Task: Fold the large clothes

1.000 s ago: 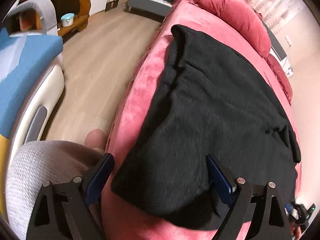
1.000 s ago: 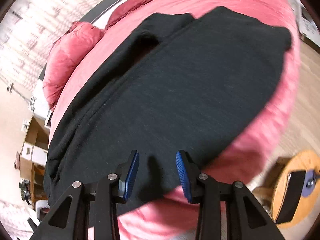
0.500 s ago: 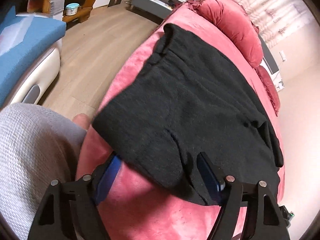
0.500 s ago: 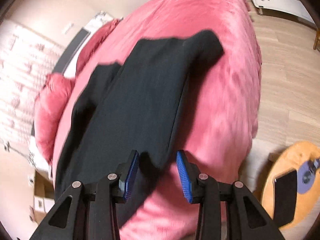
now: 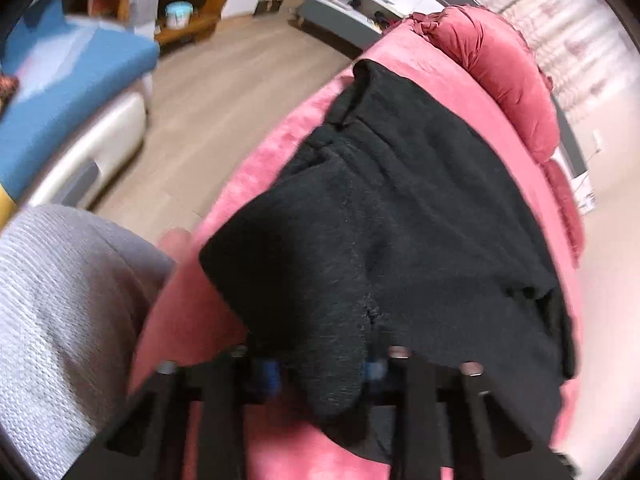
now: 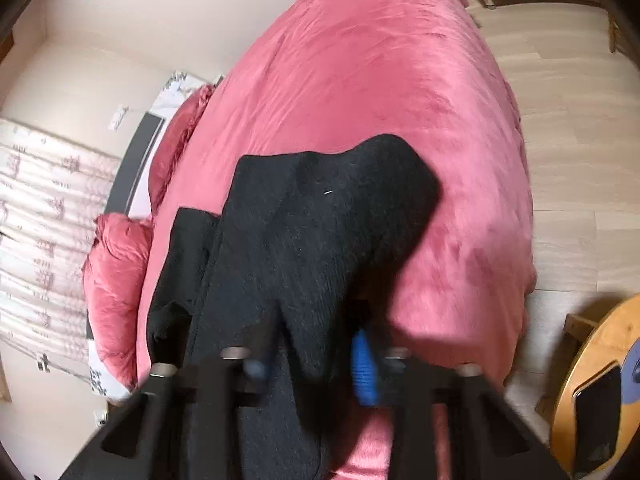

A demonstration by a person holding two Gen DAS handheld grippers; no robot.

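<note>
Sprawling across the pink bed (image 6: 360, 80) is the black garment (image 5: 420, 208), its near hem bunching up off the cover by the bed's edge. A red pillow (image 5: 504, 68) is lying just beyond it. The left gripper (image 5: 320, 372) is pinching a thick fold of that hem, jaws narrowed onto cloth. The right gripper (image 6: 308, 368) is clamping another fold, blue pads (image 6: 362, 368) pressing black fabric between them.
</note>
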